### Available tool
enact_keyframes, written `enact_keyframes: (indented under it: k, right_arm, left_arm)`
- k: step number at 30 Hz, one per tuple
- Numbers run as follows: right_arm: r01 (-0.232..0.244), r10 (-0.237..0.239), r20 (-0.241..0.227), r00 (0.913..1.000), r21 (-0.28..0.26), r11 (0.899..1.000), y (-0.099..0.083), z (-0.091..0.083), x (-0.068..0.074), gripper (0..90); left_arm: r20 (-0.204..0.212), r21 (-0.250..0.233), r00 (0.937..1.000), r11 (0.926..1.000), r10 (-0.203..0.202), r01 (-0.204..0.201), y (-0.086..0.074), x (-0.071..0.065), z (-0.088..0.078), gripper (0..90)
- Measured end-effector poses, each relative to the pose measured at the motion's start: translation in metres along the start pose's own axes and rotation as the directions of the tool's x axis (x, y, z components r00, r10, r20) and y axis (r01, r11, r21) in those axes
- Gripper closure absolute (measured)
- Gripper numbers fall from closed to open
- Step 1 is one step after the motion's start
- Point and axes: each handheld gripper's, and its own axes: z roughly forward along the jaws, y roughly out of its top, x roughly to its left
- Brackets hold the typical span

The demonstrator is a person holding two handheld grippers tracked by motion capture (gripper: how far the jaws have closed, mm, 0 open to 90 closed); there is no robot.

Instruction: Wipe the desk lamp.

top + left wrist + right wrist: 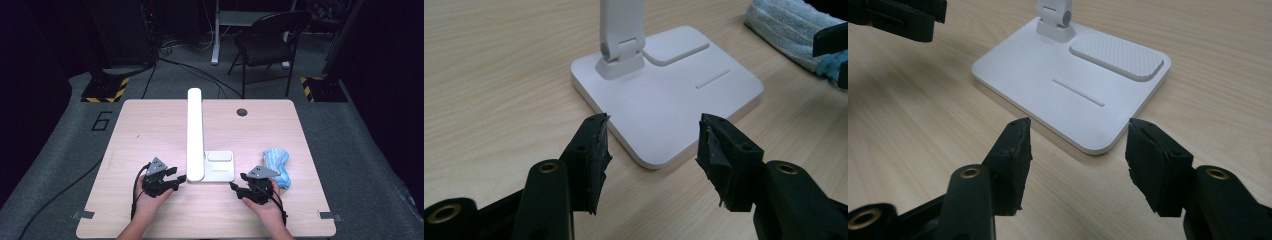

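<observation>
Wooden table (150, 125), pale grain, seen from above. A white desk lamp (195, 132) stands near its middle: flat rectangular base (220, 172) with the long arm (194, 120) folded down and reaching away toward the far edge. No brand or lettering readable on the lamp. Base (1048, 80) carries a raised textured pad (1118, 57) and a thin slot-like line (1078, 92); hinge (621, 50) sits at one corner of the base (664, 115).

Left gripper (176, 180): held in the person's left hand (150, 197), just beside the near left corner of the base, not touching. Jaws stand apart, nothing between them; in the left gripper view (651, 145) the base corner lies beyond the tips, over bare table.

Right gripper (236, 186): in the right hand (265, 205), near the base's near right corner, apart from it. Jaws likewise spread and empty; in the right gripper view (1078, 145) the corner of the base shows past the gap.

Light blue cloth (277, 165), bunched, lies right of the lamp base, just behind the right gripper.

Writing: a large dark "6" (102, 121) marked on the grey floor left of the table. Yellow-black hazard striping (105, 92) on a stand base beyond it. A dark folding chair (267, 42) stands past the far edge. Small round hole (242, 112) in the tabletop near the far side.
</observation>
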Motion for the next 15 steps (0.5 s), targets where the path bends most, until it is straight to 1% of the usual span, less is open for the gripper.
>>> enact_keyframes:
  k: [1,2,3,5,6,8,10,12,13,15]
  right_arm:
    - [-0.009,0.009,-0.004,1.0000,-0.003,1.000,0.002,-0.003,0.000,43.5]
    - [-0.002,0.002,-0.007,1.0000,-0.004,1.000,0.004,-0.007,-0.001,43.5]
    - [-0.011,0.011,-0.006,0.9999,-0.009,1.000,0.005,-0.010,-0.001,43.3]
    - [-0.004,0.003,-0.016,0.9999,-0.012,1.000,0.005,-0.016,-0.001,43.2]
    - [-0.001,0.001,-0.012,0.9999,-0.009,1.000,0.004,-0.019,-0.001,43.2]
    - [0.008,-0.008,-0.010,0.9999,-0.004,1.000,0.001,-0.024,-0.002,43.1]
    - [0.002,-0.002,-0.005,1.0000,-0.009,1.000,-0.006,-0.029,-0.005,43.0]
    - [-0.010,0.010,0.002,0.9999,-0.011,1.000,-0.009,-0.032,-0.008,42.9]
    - [-0.019,0.019,-0.002,0.9998,-0.011,1.000,-0.012,-0.033,-0.009,42.8]
    - [-0.053,0.053,-0.012,0.9985,-0.018,0.998,-0.017,-0.035,-0.013,42.4]
  left_arm:
    - [0.001,-0.001,1.0000,1.0000,0.006,-0.006,0.002,-0.001,-0.002,46.1]
    - [0.004,-0.003,1.0000,1.0000,0.005,-0.005,0.003,-0.002,-0.003,46.1]
    - [0.011,-0.006,0.9999,1.0000,-0.005,0.005,0.005,-0.004,-0.005,46.1]
    - [0.020,-0.001,0.9997,0.9999,0.013,-0.013,0.007,-0.006,-0.009,46.1]
    - [0.018,0.010,0.9989,0.9991,0.042,-0.042,0.007,-0.006,-0.011,45.9]
    - [0.023,0.014,0.9988,0.9989,0.044,-0.044,0.007,-0.009,-0.016,45.3]
    - [0.027,0.016,0.9989,0.9991,0.039,-0.039,0.005,-0.012,-0.020,45.1]
    - [0.027,0.017,0.9986,0.9988,0.046,-0.046,0.004,-0.013,-0.023,45.1]
    - [0.028,0.013,0.9987,0.9989,0.044,-0.044,0.004,-0.014,-0.025,45.1]
    - [0.031,0.004,0.9989,0.9994,0.035,-0.035,0.001,-0.016,-0.027,45.1]
